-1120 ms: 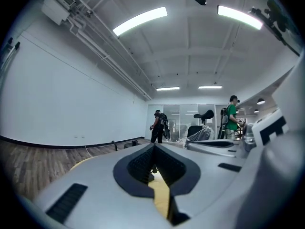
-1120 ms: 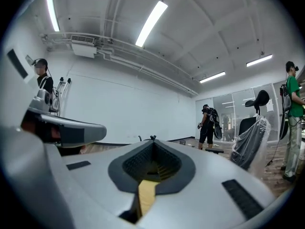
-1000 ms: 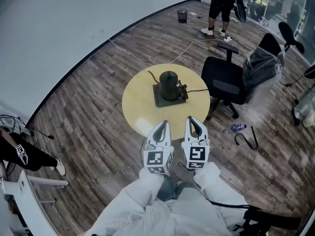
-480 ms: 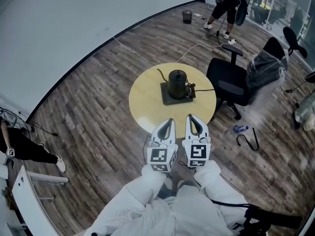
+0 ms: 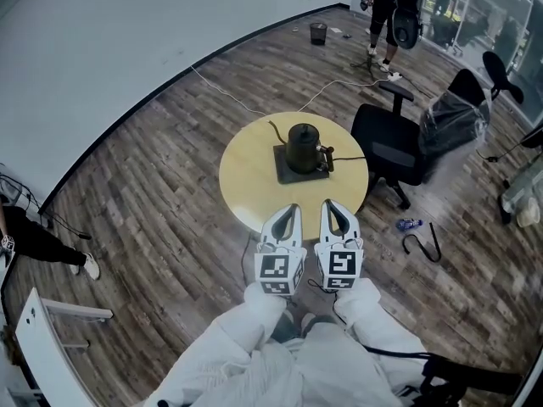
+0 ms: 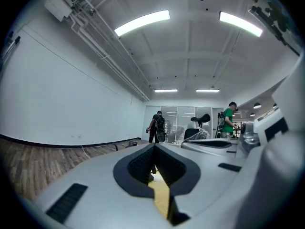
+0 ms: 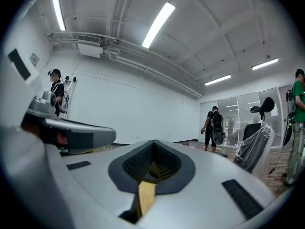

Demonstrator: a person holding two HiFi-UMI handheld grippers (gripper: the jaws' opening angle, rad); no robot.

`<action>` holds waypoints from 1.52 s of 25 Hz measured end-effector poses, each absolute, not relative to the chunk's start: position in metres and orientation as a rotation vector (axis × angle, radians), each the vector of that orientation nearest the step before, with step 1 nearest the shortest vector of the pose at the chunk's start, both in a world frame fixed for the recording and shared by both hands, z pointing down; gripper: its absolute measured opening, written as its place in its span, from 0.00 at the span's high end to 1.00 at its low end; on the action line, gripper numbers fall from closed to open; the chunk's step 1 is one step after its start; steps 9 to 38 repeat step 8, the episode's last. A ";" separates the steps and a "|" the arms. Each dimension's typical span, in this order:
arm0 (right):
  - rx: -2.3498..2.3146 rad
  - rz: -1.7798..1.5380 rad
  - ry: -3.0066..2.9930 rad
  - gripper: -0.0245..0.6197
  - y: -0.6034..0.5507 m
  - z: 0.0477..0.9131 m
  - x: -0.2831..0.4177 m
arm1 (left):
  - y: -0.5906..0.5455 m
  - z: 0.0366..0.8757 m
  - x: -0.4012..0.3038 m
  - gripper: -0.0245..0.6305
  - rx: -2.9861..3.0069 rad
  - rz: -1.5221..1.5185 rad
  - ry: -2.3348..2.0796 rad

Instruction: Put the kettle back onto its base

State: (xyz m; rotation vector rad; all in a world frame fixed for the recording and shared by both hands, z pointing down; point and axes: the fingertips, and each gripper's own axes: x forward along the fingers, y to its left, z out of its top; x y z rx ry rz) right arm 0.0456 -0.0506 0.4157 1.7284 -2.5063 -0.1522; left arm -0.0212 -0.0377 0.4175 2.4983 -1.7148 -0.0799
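Observation:
A black kettle (image 5: 304, 145) with a thin spout at its left stands on its dark square base (image 5: 299, 167) in the middle of a round yellow table (image 5: 254, 185). A cord runs off the base to the right. My left gripper (image 5: 288, 214) and right gripper (image 5: 337, 209) are held side by side at the table's near edge, well short of the kettle. Both are shut with nothing between the jaws. In each gripper view the jaws meet at the tip, left gripper (image 6: 153, 149) and right gripper (image 7: 152, 147), and only a yellow strip of table shows through.
A black office chair (image 5: 392, 147) stands right of the table, with a plastic-wrapped chair (image 5: 454, 117) behind it. Cables (image 5: 254, 108) cross the wood floor behind the table. A person with a backpack (image 5: 394, 11) stands far back, another person's leg (image 5: 42, 246) is at left.
The view has shifted a little, so the table and kettle sit slightly further right than a second ago. Both grippers remain shut side by side. The person at the back has walked on.

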 end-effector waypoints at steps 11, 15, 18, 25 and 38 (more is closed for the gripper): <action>1.738 -0.155 -2.517 0.94 -0.050 0.410 0.053 | -0.036 0.419 -0.013 0.96 2.510 -0.057 -1.706; 1.738 -0.155 -2.517 0.94 -0.050 0.410 0.053 | -0.036 0.419 -0.013 0.96 2.510 -0.057 -1.706; 1.738 -0.155 -2.517 0.94 -0.050 0.410 0.053 | -0.036 0.419 -0.013 0.96 2.510 -0.057 -1.706; 1.738 -0.155 -2.517 0.94 -0.050 0.410 0.053 | -0.036 0.419 -0.013 0.96 2.510 -0.057 -1.706; 1.738 -0.155 -2.517 0.94 -0.050 0.410 0.053 | -0.036 0.419 -0.013 0.96 2.510 -0.057 -1.706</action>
